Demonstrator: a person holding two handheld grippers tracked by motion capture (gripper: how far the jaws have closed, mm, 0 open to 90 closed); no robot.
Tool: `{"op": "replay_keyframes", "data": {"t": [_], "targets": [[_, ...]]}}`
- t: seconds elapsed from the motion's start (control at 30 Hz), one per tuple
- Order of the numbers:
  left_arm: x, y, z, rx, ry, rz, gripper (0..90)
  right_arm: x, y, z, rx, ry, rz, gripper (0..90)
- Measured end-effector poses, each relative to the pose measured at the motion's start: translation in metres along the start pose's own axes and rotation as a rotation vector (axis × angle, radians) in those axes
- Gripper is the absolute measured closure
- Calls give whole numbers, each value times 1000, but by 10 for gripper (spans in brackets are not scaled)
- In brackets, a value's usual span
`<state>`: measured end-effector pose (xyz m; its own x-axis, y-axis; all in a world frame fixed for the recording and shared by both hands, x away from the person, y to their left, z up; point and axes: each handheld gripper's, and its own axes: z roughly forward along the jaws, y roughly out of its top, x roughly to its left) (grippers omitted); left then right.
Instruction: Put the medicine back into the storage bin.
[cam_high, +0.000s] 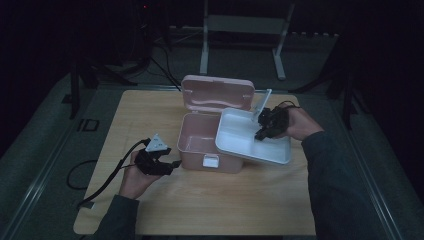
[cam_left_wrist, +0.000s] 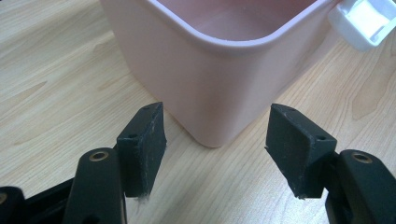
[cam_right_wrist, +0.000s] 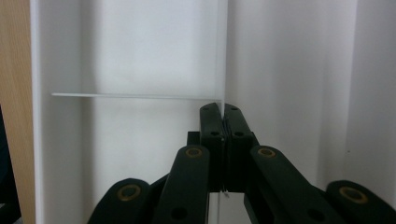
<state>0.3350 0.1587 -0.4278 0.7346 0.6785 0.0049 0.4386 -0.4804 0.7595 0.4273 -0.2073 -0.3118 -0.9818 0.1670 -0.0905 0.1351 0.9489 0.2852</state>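
Tray (cam_high: 240, 137) tilted, long axis L-R across pink box (cam_high: 200, 142); right gripper (cam_high: 264, 126) jaws pinching its divider.

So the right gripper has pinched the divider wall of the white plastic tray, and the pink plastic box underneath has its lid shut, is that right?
Not quite. The pink plastic box has its lid open, standing up behind it, as the high view shows. The rest holds: the right gripper is shut on the thin divider wall of the white plastic tray.
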Motion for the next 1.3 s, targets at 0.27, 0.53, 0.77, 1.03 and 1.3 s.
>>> {"op": "replay_keyframes", "data": {"t": [0.27,0.53,0.77,1.03,1.3], "targets": [[0,0,0,-1,-1,1,374,-2,23,6,-13,21,-13,893],[-1,0,0,0,-1,3,374,1,52,14,-2,-7,-47,893],[-1,-1,0,-1,0,3,373,1,79,23,-5,-6,-57,893],[-1,-1,0,1,-1,4,373,0,98,41,1,-2,-56,893],[-2,-1,2,4,-5,2,373,-4,102,49,-10,-24,-51,893]]}}
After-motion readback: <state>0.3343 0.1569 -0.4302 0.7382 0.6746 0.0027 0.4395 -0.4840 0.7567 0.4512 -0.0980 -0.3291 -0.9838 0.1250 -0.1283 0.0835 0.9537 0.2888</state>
